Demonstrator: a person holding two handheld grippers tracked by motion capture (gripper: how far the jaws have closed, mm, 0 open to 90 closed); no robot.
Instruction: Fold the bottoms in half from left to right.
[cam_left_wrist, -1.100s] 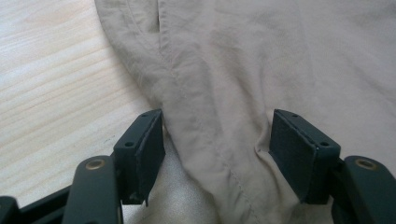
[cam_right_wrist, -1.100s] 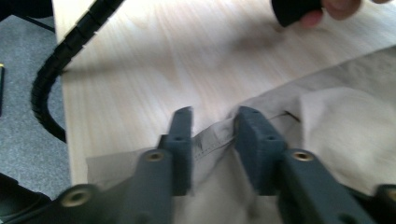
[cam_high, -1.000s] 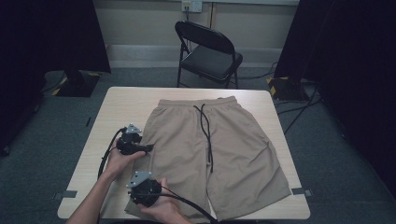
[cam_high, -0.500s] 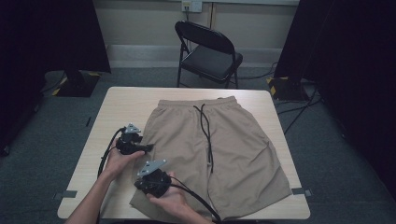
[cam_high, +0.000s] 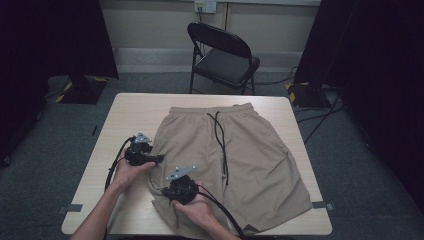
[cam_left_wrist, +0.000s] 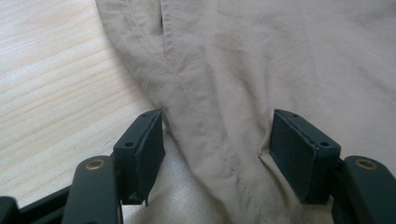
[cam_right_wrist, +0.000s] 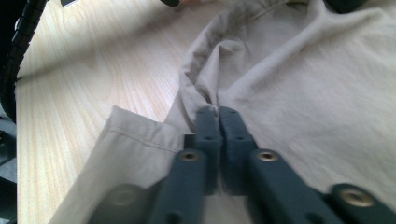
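Tan shorts (cam_high: 240, 165) lie flat on the light wooden table (cam_high: 135, 110), waistband at the far side, with a black drawstring (cam_high: 220, 140) down the middle. My left gripper (cam_high: 160, 159) rests at the shorts' left side edge. In the left gripper view it (cam_left_wrist: 217, 116) stands open, the side seam (cam_left_wrist: 205, 135) loose between its jaws. My right gripper (cam_high: 167, 191) sits on the near left leg. In the right gripper view it (cam_right_wrist: 218, 111) is shut on a pinched fold of the shorts (cam_right_wrist: 303, 84); its jaws have just eased open slightly, with the fabric still between them.
A black folding chair (cam_high: 225, 55) stands behind the table. Cables trail from both grippers across the table's near left. Bare wood (cam_left_wrist: 46, 70) lies left of the shorts. Dark curtains flank the room, and tape marks the table's front corners.
My right gripper has moved right and a little away from the table's front edge, dragging the left leg's fabric with it into a bunch. The left gripper has stayed put.
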